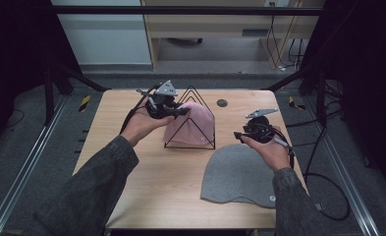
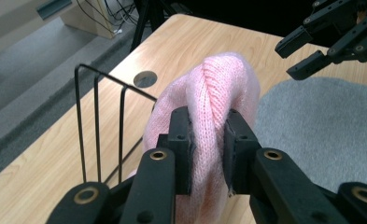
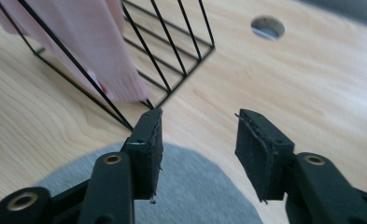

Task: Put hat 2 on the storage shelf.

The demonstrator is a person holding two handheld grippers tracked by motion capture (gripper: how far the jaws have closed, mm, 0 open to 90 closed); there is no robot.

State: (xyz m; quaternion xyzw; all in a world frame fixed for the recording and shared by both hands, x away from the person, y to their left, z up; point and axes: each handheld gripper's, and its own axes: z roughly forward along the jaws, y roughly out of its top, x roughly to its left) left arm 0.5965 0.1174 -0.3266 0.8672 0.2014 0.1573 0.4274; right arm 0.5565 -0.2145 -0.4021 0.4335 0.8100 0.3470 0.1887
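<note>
The pink knit hat (image 2: 218, 88), soft and light (a gathered fold is best pinched), is clamped by the left hand-held gripper (image 2: 208, 140) over the wire rack (image 1: 200, 105); the right hand-held gripper (image 3: 197, 149) is held open, empty, above the grey hat (image 1: 239, 174).

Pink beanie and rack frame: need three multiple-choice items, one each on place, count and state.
1. Where is the pink beanie?
A. Flat on the table
B. At the black wire rack, pinched by the left gripper
C. Under the grey beanie

2. How many beanies are there?
A. One
B. Two
C. Three

3. How do the right gripper jaws stand?
A. Apart, with nothing between them
B. Clamped on the grey beanie
C. Clamped on a rack wire

Key: 1 B, the left gripper view shows pink knit squeezed between the jaws beside the wires. 2 B, the high view shows one pink, one grey. 3 A, the right gripper view shows a bare gap over the grey beanie.
</note>
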